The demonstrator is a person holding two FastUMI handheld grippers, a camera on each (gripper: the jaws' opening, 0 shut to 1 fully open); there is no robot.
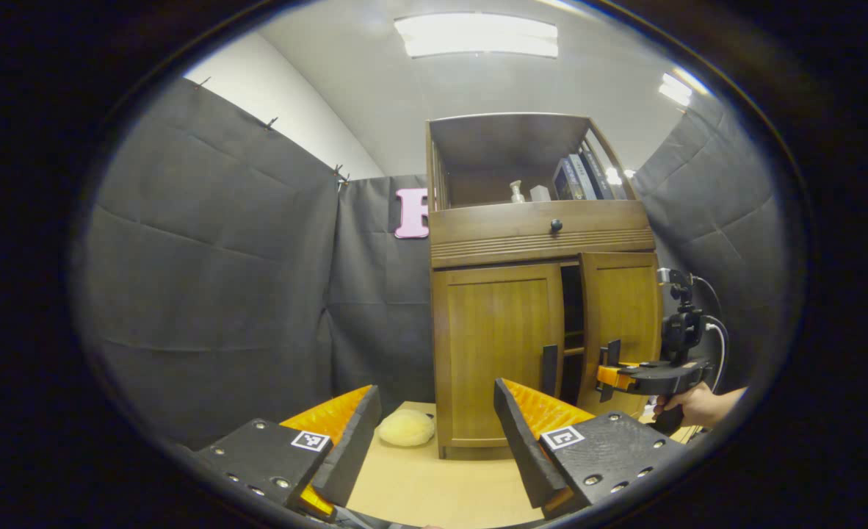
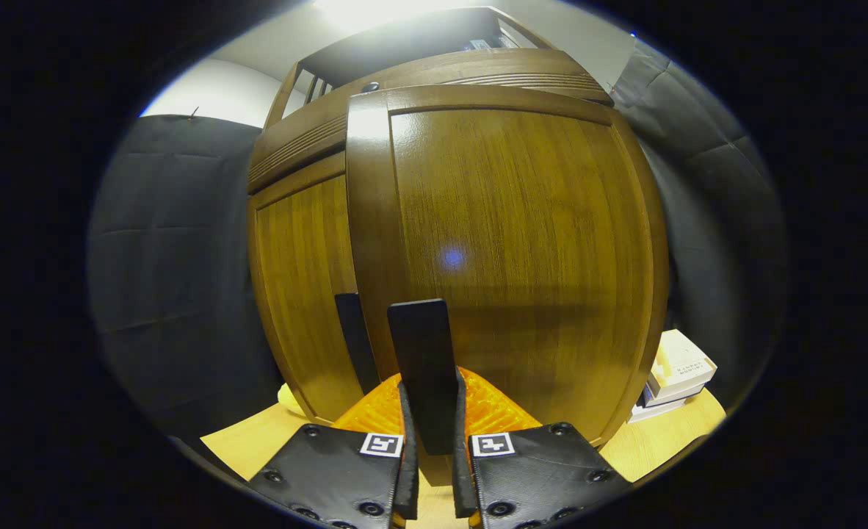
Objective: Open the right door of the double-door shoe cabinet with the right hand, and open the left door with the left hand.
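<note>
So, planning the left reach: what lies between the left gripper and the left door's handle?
Bare tabletop only, per the left gripper view; left gripper open, left door handle ahead.

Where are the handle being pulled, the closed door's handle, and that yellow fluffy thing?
right door handle [image 2: 421, 367], right gripper view: middle of the black bar between the fingers.
left door handle [image 1: 548, 369], left gripper view: middle of the dark bar.
yellow fluffy thing [image 1: 405, 427], left gripper view: its centre, on the table.

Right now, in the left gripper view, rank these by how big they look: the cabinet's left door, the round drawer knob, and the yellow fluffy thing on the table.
1. Left door, by far the largest.
2. Yellow fluffy thing, much smaller.
3. Drawer knob, smallest.
All stand at about the same distance, so nearness hardly skews this order.
</note>
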